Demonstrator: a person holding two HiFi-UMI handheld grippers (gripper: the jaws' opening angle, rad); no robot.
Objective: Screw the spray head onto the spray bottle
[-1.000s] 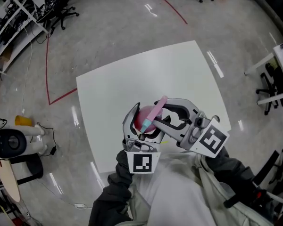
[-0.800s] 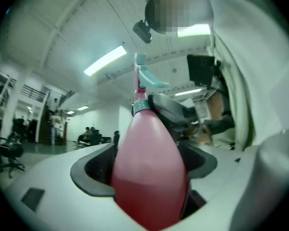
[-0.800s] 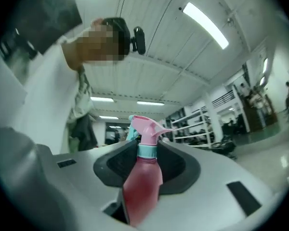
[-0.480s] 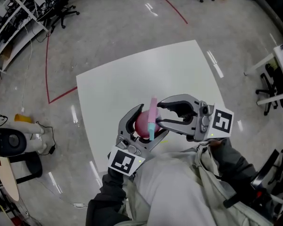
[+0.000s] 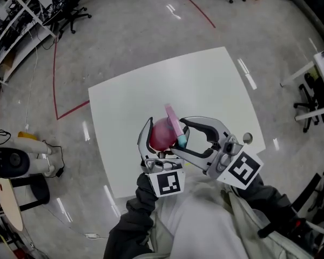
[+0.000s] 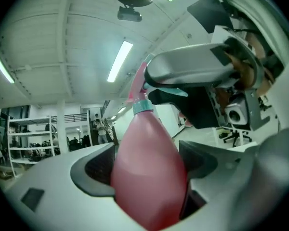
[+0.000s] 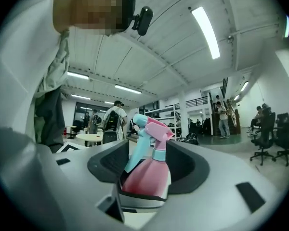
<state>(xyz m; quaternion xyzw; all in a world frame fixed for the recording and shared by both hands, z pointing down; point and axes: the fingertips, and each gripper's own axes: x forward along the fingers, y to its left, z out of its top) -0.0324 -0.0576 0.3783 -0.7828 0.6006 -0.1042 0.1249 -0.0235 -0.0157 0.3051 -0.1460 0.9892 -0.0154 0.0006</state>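
A pink spray bottle (image 5: pixel 160 136) is held above the white table (image 5: pixel 151 85), with my left gripper (image 5: pixel 162 132) shut on its body. In the left gripper view the bottle (image 6: pixel 147 167) fills the gap between the pads. Its pink spray head (image 5: pixel 173 120) with a teal trigger sits on the neck. My right gripper (image 5: pixel 178 137) reaches in from the right. Its jaws have just been opening, and they stand wide on either side of the spray head (image 7: pixel 150 129) with a gap on each side. A right finger (image 6: pixel 192 71) passes over the bottle's top.
The person's grey sleeves and jacket fill the bottom of the head view. On the floor to the left stand a white machine (image 5: pixel 11 163) and a yellow object (image 5: pixel 26 135). Office chairs (image 5: pixel 65 9) and shelving line the back left; a white desk (image 5: pixel 323 61) stands at the right.
The spray head's nozzle has swung from up-right to up-left. The right jaws stand wider apart. The left gripper went left and came back under the bottle.
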